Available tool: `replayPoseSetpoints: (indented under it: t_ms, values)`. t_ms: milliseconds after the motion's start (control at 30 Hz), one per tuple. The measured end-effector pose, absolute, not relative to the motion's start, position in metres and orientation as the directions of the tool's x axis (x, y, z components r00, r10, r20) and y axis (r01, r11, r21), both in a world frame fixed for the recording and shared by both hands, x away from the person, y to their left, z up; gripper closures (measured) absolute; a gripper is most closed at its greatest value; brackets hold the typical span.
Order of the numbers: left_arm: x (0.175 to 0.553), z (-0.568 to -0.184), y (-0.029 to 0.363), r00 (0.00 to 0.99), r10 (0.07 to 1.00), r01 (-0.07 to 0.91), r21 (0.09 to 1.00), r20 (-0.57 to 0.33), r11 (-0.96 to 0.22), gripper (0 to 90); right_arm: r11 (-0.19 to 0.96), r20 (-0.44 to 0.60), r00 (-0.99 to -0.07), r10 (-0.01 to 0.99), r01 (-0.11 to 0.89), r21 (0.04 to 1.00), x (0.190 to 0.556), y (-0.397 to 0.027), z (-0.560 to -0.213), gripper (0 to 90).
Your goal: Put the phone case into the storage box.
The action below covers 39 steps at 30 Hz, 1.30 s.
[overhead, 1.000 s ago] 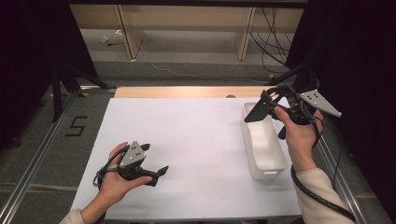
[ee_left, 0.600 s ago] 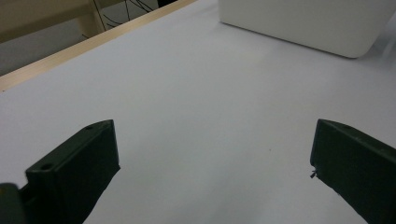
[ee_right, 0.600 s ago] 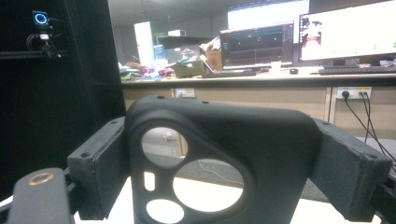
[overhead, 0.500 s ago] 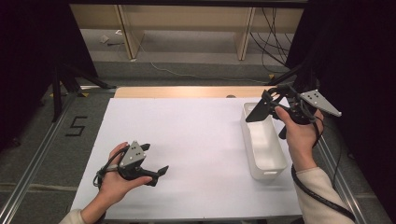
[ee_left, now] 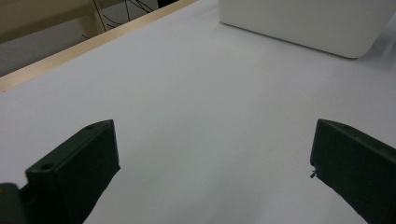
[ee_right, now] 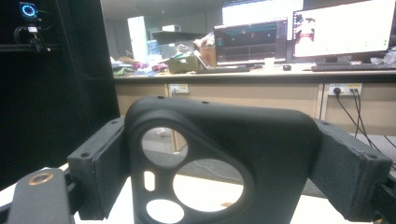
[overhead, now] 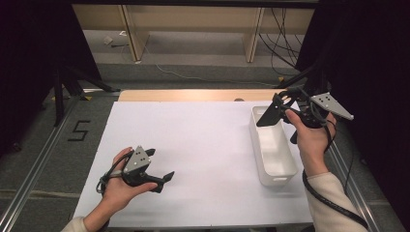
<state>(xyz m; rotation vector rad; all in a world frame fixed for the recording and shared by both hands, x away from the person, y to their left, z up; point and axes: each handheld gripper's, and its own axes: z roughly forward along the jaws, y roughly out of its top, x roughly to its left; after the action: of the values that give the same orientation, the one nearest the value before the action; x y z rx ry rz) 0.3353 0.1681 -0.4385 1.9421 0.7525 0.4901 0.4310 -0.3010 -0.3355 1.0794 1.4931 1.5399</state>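
Observation:
My right gripper (overhead: 281,108) is held up above the far end of a white bin (overhead: 273,153) at the table's right side. It is shut on a black phone case (overhead: 267,116). In the right gripper view the phone case (ee_right: 261,144) stands flat towards the camera, with round camera cutouts, and both pads press on its sides. My left gripper (overhead: 159,165) lies low over the white table (overhead: 203,140) at the front left, pointing right. Its jaws stand wide open in the left gripper view, with nothing between them (ee_left: 210,135).
The white bin (ee_left: 303,23) has nothing in it and runs lengthwise along the table's right side. A wooden strip (overhead: 193,94) edges the far side of the table. Metal rails (overhead: 29,174) run along both sides, with dark curtains beyond.

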Motion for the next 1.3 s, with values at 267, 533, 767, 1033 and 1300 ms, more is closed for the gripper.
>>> replayPoseSetpoints:
  t_ms: [267,533,767,1033,1300]
  values:
    - [0.335,-0.438,0.168,0.729,0.684,0.298,0.889,0.023,-0.347,0.7,-0.048,0.068,-0.377,0.924,0.061,0.997,0.434,-0.302,-0.337,14.9]
    - [0.335,-0.438,0.168,0.73,0.683,0.298,0.889,0.021,-0.347,0.7,-0.038,0.067,-0.371,0.926,0.085,0.996,0.437,-0.303,-0.34,14.9]
    - [0.335,-0.438,0.168,0.73,0.683,0.298,0.889,0.022,-0.347,0.7,-0.038,0.069,-0.361,0.93,0.092,0.995,0.441,-0.303,-0.342,14.9]
    - [0.335,-0.438,0.169,0.728,0.685,0.298,0.89,0.021,-0.345,0.7,-0.023,0.055,-0.358,0.932,0.095,0.995,0.447,-0.299,-0.342,14.9]
    - [0.335,-0.438,0.169,0.729,0.684,0.298,0.89,0.021,-0.346,0.7,-0.011,0.043,-0.354,0.934,0.091,0.996,0.449,-0.297,-0.343,15.0]
